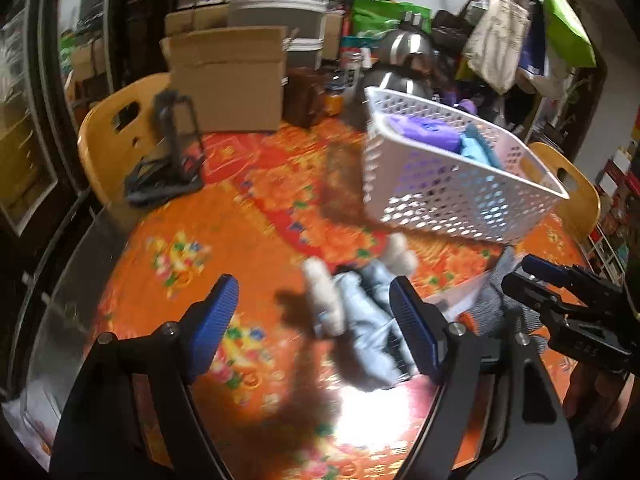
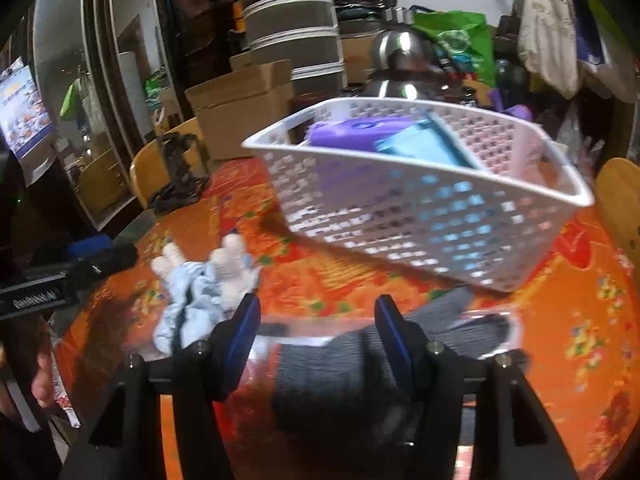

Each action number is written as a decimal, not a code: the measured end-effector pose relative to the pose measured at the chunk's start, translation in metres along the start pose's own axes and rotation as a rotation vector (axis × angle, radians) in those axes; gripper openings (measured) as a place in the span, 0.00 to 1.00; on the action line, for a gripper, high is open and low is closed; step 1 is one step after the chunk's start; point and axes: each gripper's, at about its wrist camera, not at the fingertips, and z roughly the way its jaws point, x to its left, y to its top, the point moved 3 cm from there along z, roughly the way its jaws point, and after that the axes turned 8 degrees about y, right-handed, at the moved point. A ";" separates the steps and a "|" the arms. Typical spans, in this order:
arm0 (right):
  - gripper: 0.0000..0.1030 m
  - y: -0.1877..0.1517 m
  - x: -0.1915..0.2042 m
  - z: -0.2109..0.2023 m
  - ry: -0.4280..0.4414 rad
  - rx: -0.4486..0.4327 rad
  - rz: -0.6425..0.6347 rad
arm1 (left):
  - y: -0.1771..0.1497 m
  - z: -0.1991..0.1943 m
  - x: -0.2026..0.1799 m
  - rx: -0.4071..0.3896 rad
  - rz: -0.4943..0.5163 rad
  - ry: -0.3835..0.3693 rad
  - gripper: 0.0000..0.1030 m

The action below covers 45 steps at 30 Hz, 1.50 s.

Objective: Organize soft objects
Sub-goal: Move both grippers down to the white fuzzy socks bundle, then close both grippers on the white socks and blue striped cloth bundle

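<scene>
Hovering over an orange floral tabletop (image 1: 168,280): two grippers, one white perforated basket (image 1: 452,196), one pale blue garment with white fuzzy parts (image 1: 360,320), one grey knitted item in clear wrap (image 2: 340,376). Left gripper (image 1: 312,328), lower centre of the left wrist view, jaws wide and holding nothing, straddling the pale blue garment. Right gripper (image 2: 318,344), lower centre of the right wrist view, jaws spread either side of the grey knit; contact impossible to judge through blur. Inside the basket at right of centre, two soft things: one purple (image 2: 356,132), one teal (image 2: 420,146), partly hidden by its walls. Two yellow chair backs at the tabletop's far rim, one cardboard box (image 1: 228,80) in the upper middle. Bare cloth open at left of the garment; right edge cut off.
</scene>
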 end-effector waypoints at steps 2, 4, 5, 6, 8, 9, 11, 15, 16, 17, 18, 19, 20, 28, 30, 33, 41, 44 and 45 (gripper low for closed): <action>0.57 -0.001 0.012 0.009 0.021 0.010 -0.008 | -0.006 0.008 0.011 0.011 -0.029 -0.012 0.74; 0.57 -0.001 0.021 0.014 0.038 0.011 -0.015 | -0.012 0.016 0.017 0.026 -0.043 -0.015 0.74; 0.57 -0.001 0.026 0.018 0.045 0.013 -0.022 | -0.015 0.020 0.019 0.027 -0.047 -0.018 0.74; 0.57 0.000 0.032 0.022 0.047 0.019 -0.028 | -0.016 0.023 0.020 0.031 -0.051 -0.020 0.74; 0.57 0.002 0.038 0.028 0.056 0.024 -0.037 | -0.018 0.030 0.024 0.034 -0.078 -0.031 0.74; 0.57 0.003 0.041 0.031 0.060 0.023 -0.042 | -0.017 0.035 0.024 0.036 -0.094 -0.033 0.74; 0.57 0.006 0.049 0.039 0.057 0.028 -0.072 | -0.013 0.044 0.022 0.042 -0.105 -0.042 0.74; 0.55 0.012 0.054 0.055 0.057 0.043 -0.087 | -0.013 0.054 0.021 0.051 -0.107 -0.061 0.74; 0.53 0.013 0.056 0.059 0.056 0.050 -0.095 | -0.013 0.055 0.020 0.048 -0.102 -0.063 0.74; 0.46 0.013 0.058 0.062 0.056 0.056 -0.099 | -0.013 0.055 0.018 0.046 -0.095 -0.061 0.74; 0.40 0.014 0.058 0.065 0.057 0.060 -0.099 | -0.013 0.056 0.018 0.044 -0.093 -0.060 0.74; 0.38 0.014 0.059 0.068 0.059 0.066 -0.102 | -0.013 0.057 0.017 0.045 -0.093 -0.063 0.74; 0.35 0.014 0.060 0.072 0.058 0.072 -0.104 | -0.013 0.057 0.017 0.047 -0.094 -0.068 0.74; 0.22 0.016 0.059 0.083 0.065 0.076 -0.095 | -0.012 0.061 0.010 0.030 -0.068 -0.087 0.59; 0.15 0.017 0.060 0.084 0.063 0.074 -0.101 | -0.013 0.062 0.004 0.034 -0.049 -0.100 0.48; 0.13 0.017 0.060 0.087 0.060 0.071 -0.100 | -0.013 0.064 -0.005 0.042 -0.035 -0.123 0.36; 0.10 0.015 0.060 0.082 0.039 0.064 -0.116 | -0.013 0.054 -0.020 -0.002 0.006 -0.139 0.13; 0.10 0.014 0.058 0.076 0.039 0.055 -0.108 | -0.012 0.049 -0.021 -0.015 0.012 -0.142 0.13; 0.10 0.014 0.059 0.073 0.037 0.051 -0.109 | -0.012 0.047 -0.022 -0.018 0.016 -0.142 0.13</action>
